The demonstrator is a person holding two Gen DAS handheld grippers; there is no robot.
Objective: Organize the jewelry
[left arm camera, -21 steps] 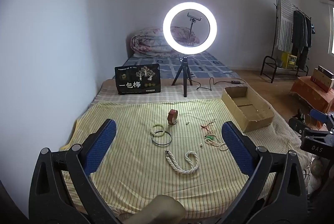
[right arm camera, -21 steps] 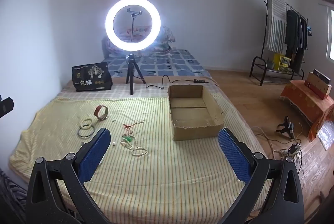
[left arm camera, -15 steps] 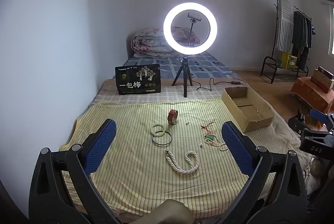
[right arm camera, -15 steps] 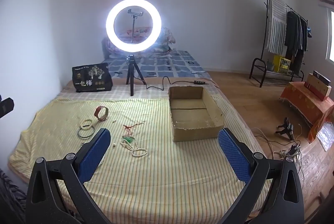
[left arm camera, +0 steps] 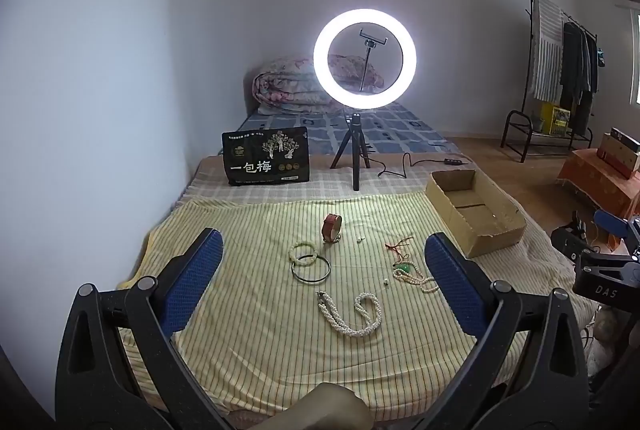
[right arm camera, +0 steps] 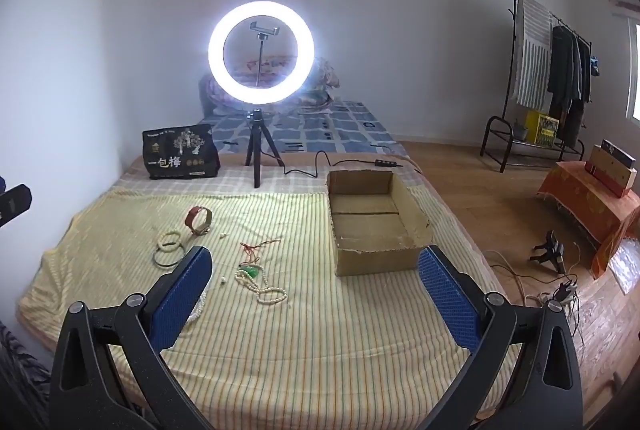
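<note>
Jewelry lies on a yellow striped cloth [left arm camera: 256, 310]: a white pearl rope necklace [left arm camera: 350, 314], a dark bangle [left arm camera: 311, 269] touching a pale bead bracelet [left arm camera: 304, 253], a red watch [left arm camera: 331, 228], a red cord [left arm camera: 398, 246] and a bead necklace with a green pendant [left arm camera: 410, 274]. An open cardboard box [left arm camera: 474, 211] sits at the cloth's right edge. My left gripper [left arm camera: 322, 270] is open and empty, held above the cloth's near part. My right gripper [right arm camera: 314, 280] is open and empty, in front of the box [right arm camera: 376, 220] and the bead necklace [right arm camera: 260, 282].
A lit ring light on a tripod [left arm camera: 362, 101] stands behind the cloth, with a black printed bag [left arm camera: 267, 161] to its left and a cable [left arm camera: 404, 167] to its right. A wall runs along the left. A clothes rack [right arm camera: 548, 85] and floor cables [right arm camera: 552, 286] are at right.
Both views have shifted only slightly; the right gripper's view drifted a little. The jewelry and box have not moved, and both grippers stay open.
</note>
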